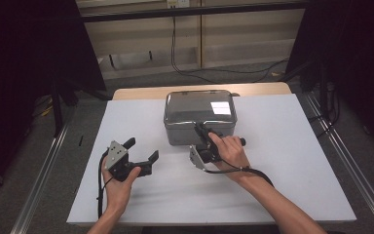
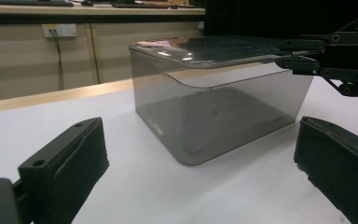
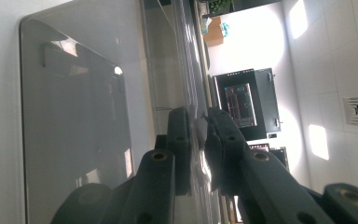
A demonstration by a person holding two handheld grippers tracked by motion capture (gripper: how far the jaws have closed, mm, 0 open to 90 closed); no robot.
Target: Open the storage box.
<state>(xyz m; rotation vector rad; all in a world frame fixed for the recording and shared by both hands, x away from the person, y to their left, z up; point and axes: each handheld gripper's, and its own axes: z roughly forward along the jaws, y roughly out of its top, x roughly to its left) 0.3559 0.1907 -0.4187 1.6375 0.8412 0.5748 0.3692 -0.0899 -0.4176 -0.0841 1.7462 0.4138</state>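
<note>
A smoky see-through box with a glossy lid stands at the back middle of the white board. My right gripper is turned on its side at the box's near edge, shut on the lid's rim. In the right gripper view the jaws pinch that thin rim beside the box wall. My left gripper stands open in front of the box to the left, with nothing between its jaws. The left gripper view shows its jaws wide apart, the box ahead, and the right gripper on the lid.
The board lies on a wooden table whose strip shows behind the box. Metal rails run along both sides on the floor, and black cables lie beyond the table. A dark stand rises at the left.
</note>
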